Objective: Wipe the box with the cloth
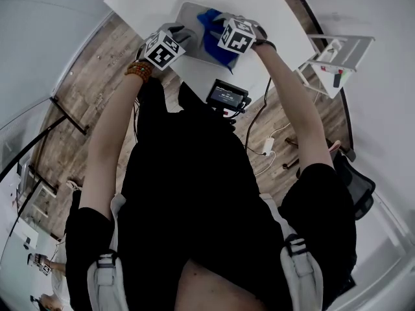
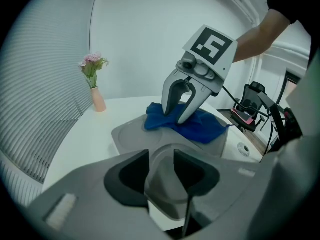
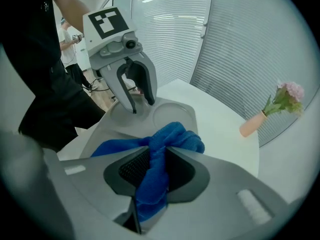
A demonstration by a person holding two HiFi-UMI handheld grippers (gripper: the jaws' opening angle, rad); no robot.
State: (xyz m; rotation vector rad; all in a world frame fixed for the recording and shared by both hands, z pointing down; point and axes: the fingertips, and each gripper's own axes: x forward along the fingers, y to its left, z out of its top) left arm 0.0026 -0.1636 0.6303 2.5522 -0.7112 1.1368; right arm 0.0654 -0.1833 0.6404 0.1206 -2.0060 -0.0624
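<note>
Holding of the cloth: the right gripper point(image 3: 150, 170) is clenched on a bunched fold of the blue cloth point(image 3: 172, 136); the rest of it trails onto the box top.
Steadying grip: the left gripper point(image 2: 161, 173) straddles a grey rim of the box point(image 2: 131, 134) at its near corner, and its pads appear to press on that rim.
Box position: on the white table point(image 2: 82, 146), at the edge nearest the person.
Cloth position: on the box lid, toward its right-hand edge, which one flap overlaps.
Step in hand: judged as wiping under way, with much of the lid not under the cloth.
Risk, slipping cloth: only one fold is pinched; drag against the lid could pull it free.
Risk, narrow contact: a bunched cloth would wipe just a strip, and the jaw tips could scrape the lid if pressed down.
Risk, shifting box: it sits close to the table edge; a hard stroke with a loose left grip could push it off.
Risk, vase: the pink vase with flowers point(image 2: 96, 94) stands well apart near the far edge; little danger.
Hidden: the lid under the cloth, the box's side walls, and the near table edge, which the person's body covers in the head view.
Hard to tell: how firmly the left pads bite; whether the lid bears any dirt.
</note>
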